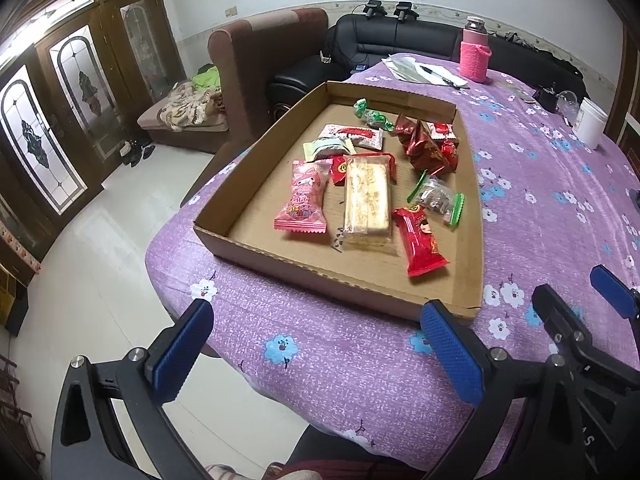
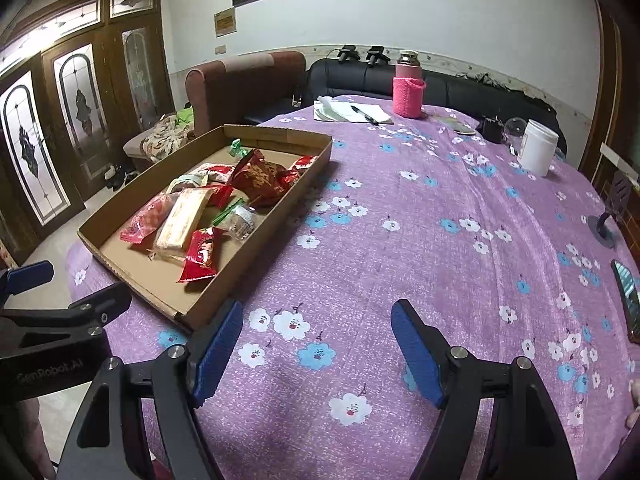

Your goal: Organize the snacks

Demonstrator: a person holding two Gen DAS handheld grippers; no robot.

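Observation:
A shallow cardboard tray (image 1: 256, 196) lies on the purple flowered tablecloth (image 1: 340, 360) and holds several wrapped snacks: a pink packet (image 1: 302, 204), a long pale biscuit pack (image 1: 366, 198), a red packet (image 1: 420, 240), shiny red pouches (image 1: 430, 146) and a green candy (image 1: 370, 114). My left gripper (image 1: 316, 348) is open and empty, just in front of the tray's near edge. My right gripper (image 2: 316, 350) is open and empty over bare cloth, right of the tray (image 2: 256, 256). The right gripper also shows at the right of the left wrist view (image 1: 576, 300).
At the table's far side stand a pink-sleeved bottle (image 2: 408, 88), papers with a pen (image 2: 352, 114) and a white jar (image 2: 538, 152). A phone (image 2: 628, 300) lies at the right edge. Sofas (image 1: 256, 64) stand beyond the table. The floor drops off to the left.

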